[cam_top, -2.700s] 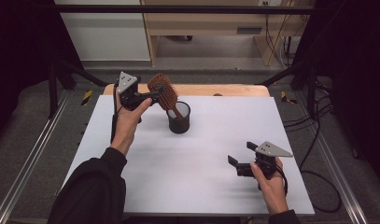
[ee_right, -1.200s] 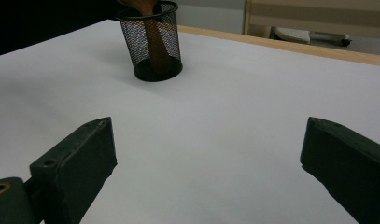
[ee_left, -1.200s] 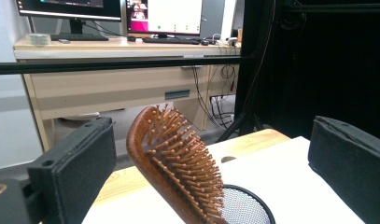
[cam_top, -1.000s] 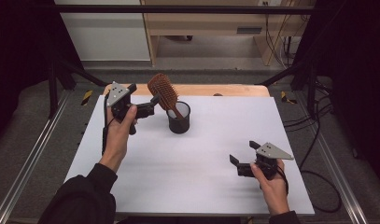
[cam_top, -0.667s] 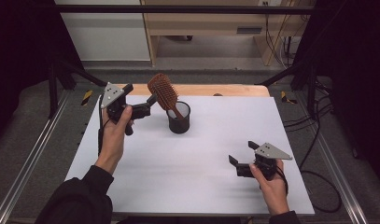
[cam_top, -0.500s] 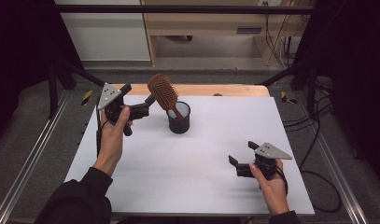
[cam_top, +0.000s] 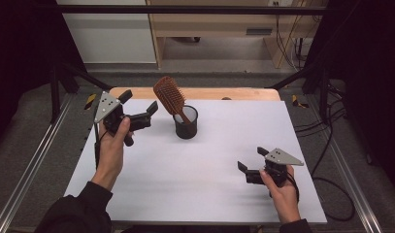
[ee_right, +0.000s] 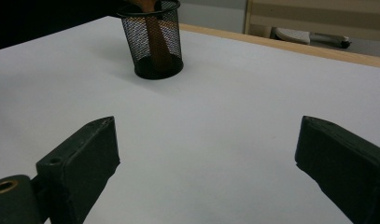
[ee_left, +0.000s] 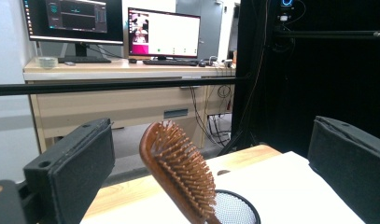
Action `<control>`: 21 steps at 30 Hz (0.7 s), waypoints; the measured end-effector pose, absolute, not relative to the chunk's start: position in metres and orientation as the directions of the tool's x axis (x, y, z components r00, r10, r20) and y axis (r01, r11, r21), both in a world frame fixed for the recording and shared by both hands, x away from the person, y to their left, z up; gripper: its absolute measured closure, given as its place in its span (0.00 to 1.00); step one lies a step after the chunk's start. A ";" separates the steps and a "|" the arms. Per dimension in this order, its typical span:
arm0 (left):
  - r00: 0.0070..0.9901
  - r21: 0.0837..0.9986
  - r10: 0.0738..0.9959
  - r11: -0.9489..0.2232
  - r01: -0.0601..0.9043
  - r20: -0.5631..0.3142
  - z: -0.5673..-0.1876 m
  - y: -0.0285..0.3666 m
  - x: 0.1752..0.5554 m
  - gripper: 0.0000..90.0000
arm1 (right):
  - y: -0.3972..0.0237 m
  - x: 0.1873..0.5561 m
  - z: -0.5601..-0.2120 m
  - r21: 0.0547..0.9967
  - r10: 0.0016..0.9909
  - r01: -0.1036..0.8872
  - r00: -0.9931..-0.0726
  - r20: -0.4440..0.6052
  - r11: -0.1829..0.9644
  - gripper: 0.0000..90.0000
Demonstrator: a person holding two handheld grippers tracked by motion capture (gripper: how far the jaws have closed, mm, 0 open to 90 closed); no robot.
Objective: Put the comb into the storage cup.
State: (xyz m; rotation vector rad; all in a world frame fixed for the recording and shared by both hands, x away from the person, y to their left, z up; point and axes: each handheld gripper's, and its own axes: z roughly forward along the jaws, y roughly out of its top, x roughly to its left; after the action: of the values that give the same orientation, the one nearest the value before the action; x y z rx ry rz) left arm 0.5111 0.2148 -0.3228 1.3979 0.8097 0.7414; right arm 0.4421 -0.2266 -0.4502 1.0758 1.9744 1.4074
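Note:
A brown wooden hairbrush (cam_top: pixel 169 95) stands handle-down in a black mesh cup (cam_top: pixel 186 124) near the back middle of the white table top (cam_top: pixel 209 165); its bristled head leans left over the rim. My left gripper (cam_top: pixel 139 108) hovers open just left of the brush head, apart from it. In the left gripper view the hairbrush (ee_left: pixel 180 173) and the cup (ee_left: pixel 236 207) show between the wide jaws. My right gripper (cam_top: pixel 250 159) rests open low over the table's front right. The cup (ee_right: pixel 152 38) stands far ahead in the right gripper view.
A wooden strip (cam_top: pixel 243 93) edges the table's far side, with metal rails (cam_top: pixel 30 170) along both sides. Cables (cam_top: pixel 331 141) trail on the floor at right. A desk with monitors (ee_left: pixel 113 23) stands behind the table.
My left gripper let go of the brush, opened and drew back to the left. The brush stays leaning in the cup. The right gripper has hardly moved.

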 end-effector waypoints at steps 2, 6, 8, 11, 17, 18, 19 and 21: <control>0.538 0.998 0.841 0.056 0.025 -0.060 -0.325 0.218 0.509 0.01 | -0.226 0.442 -0.450 0.934 0.816 0.319 -0.576 0.055 0.162 0.07; 0.534 0.998 0.843 0.052 0.023 -0.056 -0.329 0.226 0.503 0.01 | -0.227 0.442 -0.450 0.934 0.815 0.320 -0.577 0.057 0.161 0.07; 0.532 0.999 0.845 0.045 0.022 -0.049 -0.330 0.229 0.501 0.01 | -0.226 0.442 -0.450 0.933 0.816 0.322 -0.575 0.056 0.162 0.06; 0.525 1.000 0.850 0.023 0.016 -0.028 -0.333 0.235 0.497 0.01 | -0.226 0.442 -0.451 0.932 0.815 0.322 -0.576 0.056 0.164 0.06; 0.507 1.000 0.862 0.008 -0.007 -0.004 -0.336 0.244 0.486 0.01 | -0.227 0.443 -0.450 0.936 0.817 0.321 -0.572 0.069 0.145 0.06; 0.507 1.000 0.862 0.012 -0.009 -0.006 -0.336 0.246 0.485 0.01 | -0.227 0.443 -0.451 0.936 0.818 0.321 -0.571 0.068 0.147 0.06; 0.510 1.000 0.860 0.021 -0.007 -0.015 -0.336 0.247 0.484 0.01 | -0.227 0.443 -0.451 0.936 0.819 0.321 -0.570 0.069 0.145 0.06; 0.507 1.000 0.862 0.027 -0.011 -0.018 -0.335 0.250 0.482 0.01 | -0.227 0.443 -0.451 0.936 0.823 0.321 -0.565 0.069 0.142 0.06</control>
State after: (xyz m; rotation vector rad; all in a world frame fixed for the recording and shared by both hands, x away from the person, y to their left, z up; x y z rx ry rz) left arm 0.4818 0.2498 -0.3352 1.3851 0.8098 0.8026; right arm 0.4430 -0.2275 -0.4507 1.0917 1.9581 1.4197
